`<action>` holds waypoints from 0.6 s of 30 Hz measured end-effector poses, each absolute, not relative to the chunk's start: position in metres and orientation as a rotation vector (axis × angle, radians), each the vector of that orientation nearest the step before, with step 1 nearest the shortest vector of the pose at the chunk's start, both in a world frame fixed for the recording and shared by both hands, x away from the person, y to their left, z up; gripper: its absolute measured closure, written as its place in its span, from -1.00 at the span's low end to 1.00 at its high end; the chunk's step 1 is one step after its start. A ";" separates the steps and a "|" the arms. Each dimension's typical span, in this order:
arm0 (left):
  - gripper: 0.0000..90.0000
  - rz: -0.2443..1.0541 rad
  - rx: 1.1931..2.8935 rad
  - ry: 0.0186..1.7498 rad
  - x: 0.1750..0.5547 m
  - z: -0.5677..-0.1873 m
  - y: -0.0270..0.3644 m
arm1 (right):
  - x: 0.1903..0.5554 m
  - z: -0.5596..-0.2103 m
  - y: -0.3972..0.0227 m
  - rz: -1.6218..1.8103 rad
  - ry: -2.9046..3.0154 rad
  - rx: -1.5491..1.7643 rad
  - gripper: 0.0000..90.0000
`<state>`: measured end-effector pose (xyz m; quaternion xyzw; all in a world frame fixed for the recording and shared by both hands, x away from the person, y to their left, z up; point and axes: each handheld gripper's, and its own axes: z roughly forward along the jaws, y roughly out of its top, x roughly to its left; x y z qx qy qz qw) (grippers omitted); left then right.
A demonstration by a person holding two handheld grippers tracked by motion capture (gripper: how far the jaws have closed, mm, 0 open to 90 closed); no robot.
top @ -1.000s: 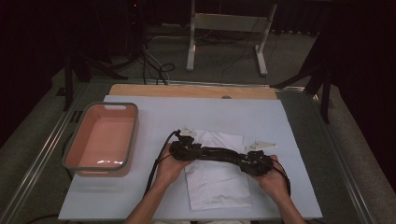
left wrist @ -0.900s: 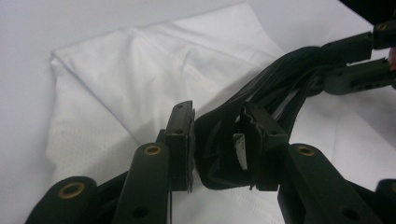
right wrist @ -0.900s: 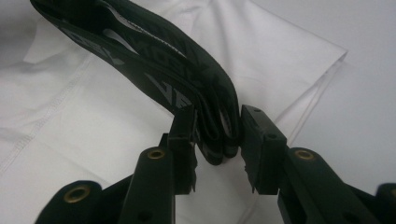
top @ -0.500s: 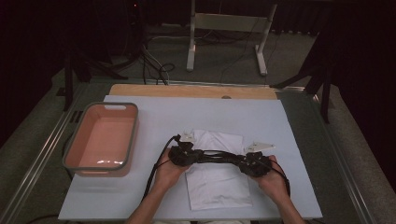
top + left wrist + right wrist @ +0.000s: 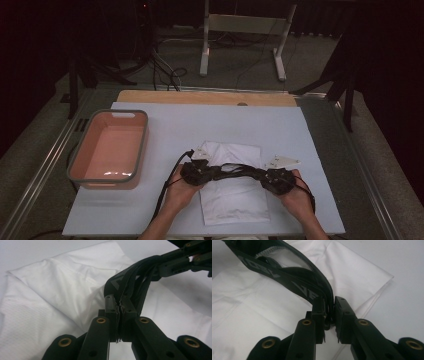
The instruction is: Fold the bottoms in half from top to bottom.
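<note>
Black waistband (image 5: 235, 171) stretched between left claw (image 5: 209, 172) and right claw (image 5: 262, 176), both clamped on it; white garment (image 5: 235, 200) at 6 o'clock on tabletop (image 5: 200, 125).

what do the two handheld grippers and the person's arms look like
Both the left gripper and the right gripper are black, with flat-linked jaws pinned by brass-coloured rivets. Each carries a pale grey three-cornered plate on top. A black cable trails back from the left one along the forearm. The forearms are bare, no sleeves visible.

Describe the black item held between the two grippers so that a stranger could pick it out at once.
On the pale table mat, right of the pink tub, lies a folded white cloth. Stretched across it is a black band with grey lettering, the only dark item there.
</note>
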<state>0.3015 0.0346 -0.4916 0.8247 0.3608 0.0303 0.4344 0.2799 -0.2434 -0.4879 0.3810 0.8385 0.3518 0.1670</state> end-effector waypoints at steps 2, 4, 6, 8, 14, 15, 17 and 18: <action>0.94 0.066 2.045 0.895 0.296 -0.493 0.035 | 0.275 -0.488 -0.245 1.009 2.389 1.086 0.75; 0.94 0.065 2.044 0.892 0.294 -0.494 0.036 | 0.274 -0.489 -0.245 1.007 2.392 1.078 0.75; 0.94 0.053 2.037 0.891 0.290 -0.494 0.037 | 0.269 -0.489 -0.245 1.008 2.401 1.063 0.75; 0.94 0.048 2.043 0.886 0.287 -0.494 0.038 | 0.267 -0.488 -0.245 1.014 2.402 1.057 0.75; 0.94 0.032 2.026 0.889 0.282 -0.496 0.040 | 0.263 -0.487 -0.245 1.022 2.416 1.039 0.76; 0.94 0.030 2.030 0.886 0.279 -0.496 0.040 | 0.262 -0.486 -0.245 1.025 2.419 1.032 0.76; 0.94 0.027 2.028 0.884 0.277 -0.496 0.041 | 0.260 -0.486 -0.244 1.030 2.423 1.032 0.76; 0.94 0.025 2.029 0.879 0.276 -0.496 0.041 | 0.259 -0.486 -0.245 1.027 2.426 1.027 0.77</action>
